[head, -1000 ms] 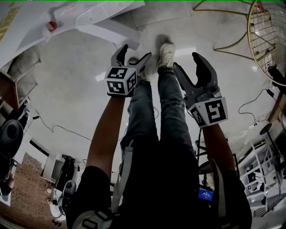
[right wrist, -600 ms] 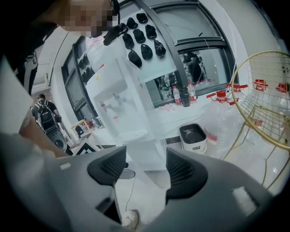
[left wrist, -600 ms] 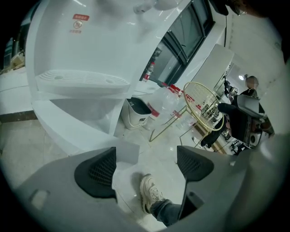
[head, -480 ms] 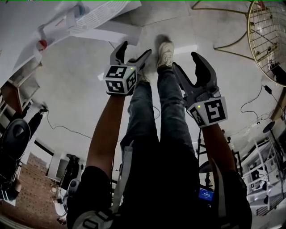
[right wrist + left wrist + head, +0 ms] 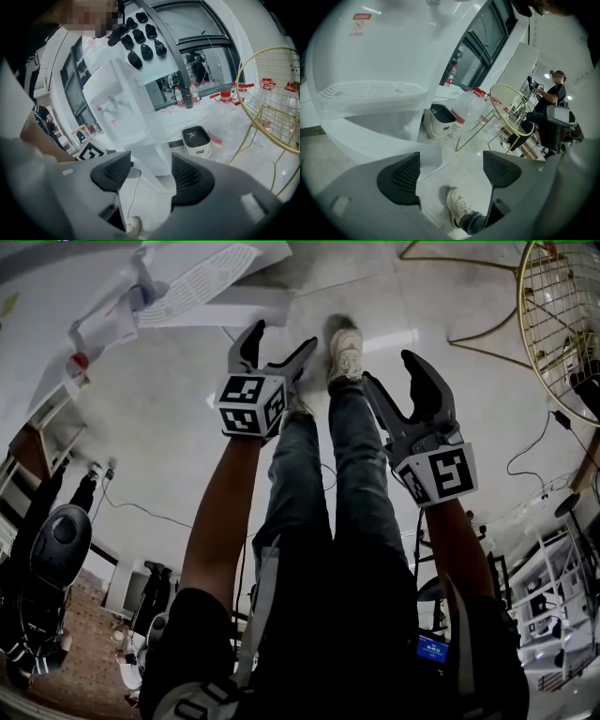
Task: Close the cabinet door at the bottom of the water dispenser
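Note:
The white water dispenser [image 5: 202, 273] stands at the top left of the head view, its slotted drip tray facing me. Below the tray a white panel [image 5: 230, 313] juts out over the floor; it looks like the open cabinet door. My left gripper [image 5: 281, 338] hangs open just short of that panel, with nothing between its pads. In the left gripper view the dispenser [image 5: 370, 89] fills the left side, and the open left gripper [image 5: 450, 171] frames floor and a shoe. My right gripper [image 5: 391, 369] is open and empty, farther right. Between the right gripper [image 5: 150, 176] pads I see the dispenser's lower cabinet [image 5: 154, 161].
My own legs and a white shoe [image 5: 349, 351] lie between the grippers. A gold wire chair [image 5: 562, 315] stands at the right, a small white bin [image 5: 197, 140] by the dispenser, cables on the floor [image 5: 141, 512]. A seated person [image 5: 548, 108] is at the far right.
The head view has swung, so the dispenser sits further right and nearer the left gripper. Both grippers edged forward a little. Both stay open and empty.

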A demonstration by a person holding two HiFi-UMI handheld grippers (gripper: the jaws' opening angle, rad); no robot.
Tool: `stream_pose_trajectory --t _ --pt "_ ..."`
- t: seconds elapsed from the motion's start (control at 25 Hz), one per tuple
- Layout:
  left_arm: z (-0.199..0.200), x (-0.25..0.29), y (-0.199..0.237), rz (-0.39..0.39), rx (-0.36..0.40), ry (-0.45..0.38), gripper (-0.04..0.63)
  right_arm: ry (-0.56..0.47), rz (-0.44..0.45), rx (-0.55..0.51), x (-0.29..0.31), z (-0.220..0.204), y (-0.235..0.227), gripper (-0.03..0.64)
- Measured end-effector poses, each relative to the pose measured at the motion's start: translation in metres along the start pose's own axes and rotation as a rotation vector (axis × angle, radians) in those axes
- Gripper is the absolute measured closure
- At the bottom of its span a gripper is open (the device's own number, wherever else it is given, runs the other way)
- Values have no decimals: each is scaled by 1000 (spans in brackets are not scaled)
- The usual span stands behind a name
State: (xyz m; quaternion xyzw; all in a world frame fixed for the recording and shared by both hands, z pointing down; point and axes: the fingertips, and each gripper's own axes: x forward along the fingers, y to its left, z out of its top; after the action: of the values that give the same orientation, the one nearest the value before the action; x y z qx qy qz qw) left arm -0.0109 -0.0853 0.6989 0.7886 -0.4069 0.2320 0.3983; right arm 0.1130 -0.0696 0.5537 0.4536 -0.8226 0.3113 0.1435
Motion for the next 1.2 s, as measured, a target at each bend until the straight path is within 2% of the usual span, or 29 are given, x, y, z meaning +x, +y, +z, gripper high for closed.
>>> stream_pose_trajectory --t 0.36,0.96,1.2 --pt "15 15 3 17 49 1 164 6 6 17 7 3 -14 350" --pt "49 41 9 38 73 -19 158 -7 -22 26 18 9 -38 354" --pt "62 51 13 43 98 -23 155 -8 -46 70 15 8 -45 354"
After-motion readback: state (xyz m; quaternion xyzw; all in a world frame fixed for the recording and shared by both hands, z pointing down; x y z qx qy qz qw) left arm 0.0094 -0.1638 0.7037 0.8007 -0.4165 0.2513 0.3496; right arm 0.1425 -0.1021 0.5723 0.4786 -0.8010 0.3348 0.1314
